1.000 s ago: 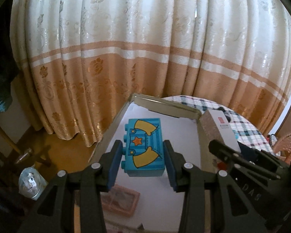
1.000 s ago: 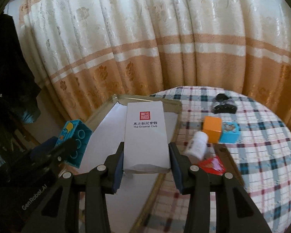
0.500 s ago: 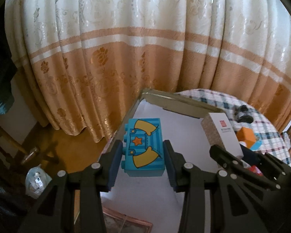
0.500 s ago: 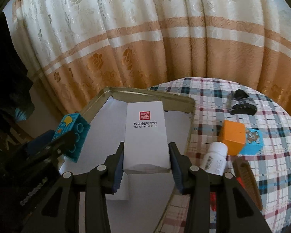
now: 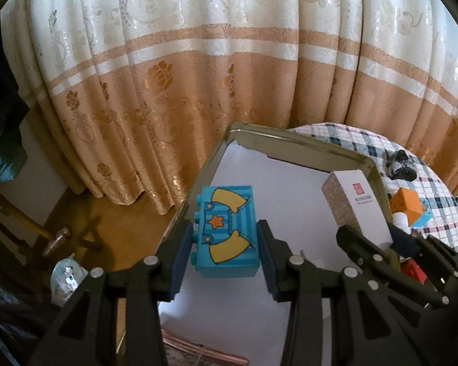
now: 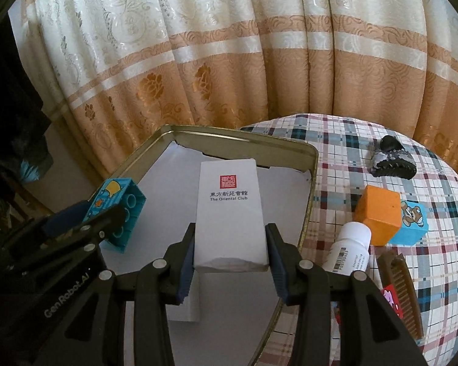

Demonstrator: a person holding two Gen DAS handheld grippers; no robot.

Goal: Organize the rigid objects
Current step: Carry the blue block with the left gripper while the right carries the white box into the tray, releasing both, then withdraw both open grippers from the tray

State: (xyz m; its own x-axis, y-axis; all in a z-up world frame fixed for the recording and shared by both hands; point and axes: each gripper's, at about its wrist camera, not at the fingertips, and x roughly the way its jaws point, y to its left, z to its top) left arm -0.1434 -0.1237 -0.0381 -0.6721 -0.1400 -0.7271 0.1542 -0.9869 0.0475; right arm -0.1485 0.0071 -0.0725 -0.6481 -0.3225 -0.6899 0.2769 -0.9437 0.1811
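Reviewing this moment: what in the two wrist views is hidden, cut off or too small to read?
- Small print on the white plastic bottle: too small, right wrist view.
- Red packet: mostly behind the right gripper.
- Near end of the metal tray: hidden by the left gripper, left wrist view.
- Brown comb: cut by the lens edge.

Left gripper (image 5: 224, 251) clamps a blue toy brick (image 5: 227, 233) above the metal tray (image 5: 290, 140). At three o'clock, a white carton (image 5: 363, 210).

Both wrist views look steeply down, close over the tin tray (image 5: 293, 140) — left beside right, curtain (image 6: 229, 61) behind.
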